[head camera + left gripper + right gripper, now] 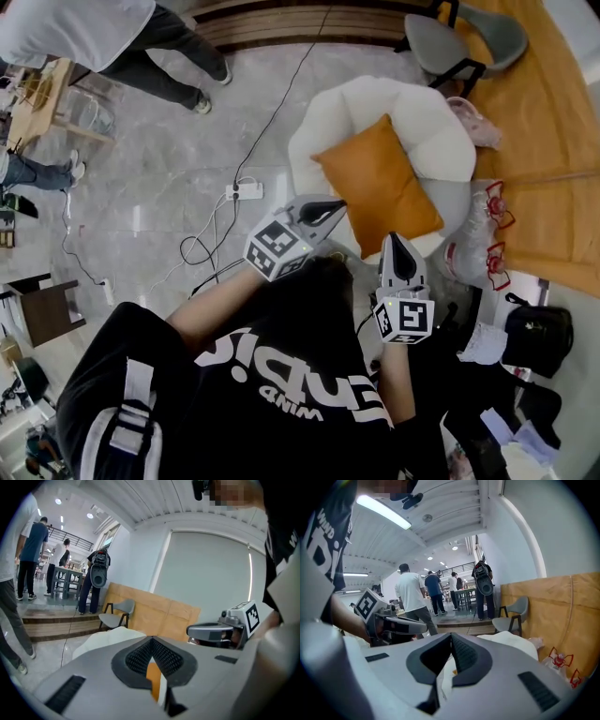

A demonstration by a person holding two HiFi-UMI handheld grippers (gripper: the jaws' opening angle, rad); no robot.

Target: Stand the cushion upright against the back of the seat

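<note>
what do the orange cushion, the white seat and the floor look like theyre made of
Orange cushion: looks like matte woven fabric over soft filling; pointed corners, no shine. White seat: seems to be padded, soft upholstery, with rounded bulging lobes; the weave is too small to tell. Floor: probably polished stone or tile, pale grey with faint veining and reflections.

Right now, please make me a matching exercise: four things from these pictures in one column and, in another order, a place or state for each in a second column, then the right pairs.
1. orange square fabric cushion
2. grey moulded chair with dark legs
3. white plastic power strip
4. left gripper

A. jaws shut, holding nothing
B. on the grey marble floor
C. lying on the white padded seat
D. beside the tan board

Pairs: 1-C, 2-D, 3-B, 4-A.
</note>
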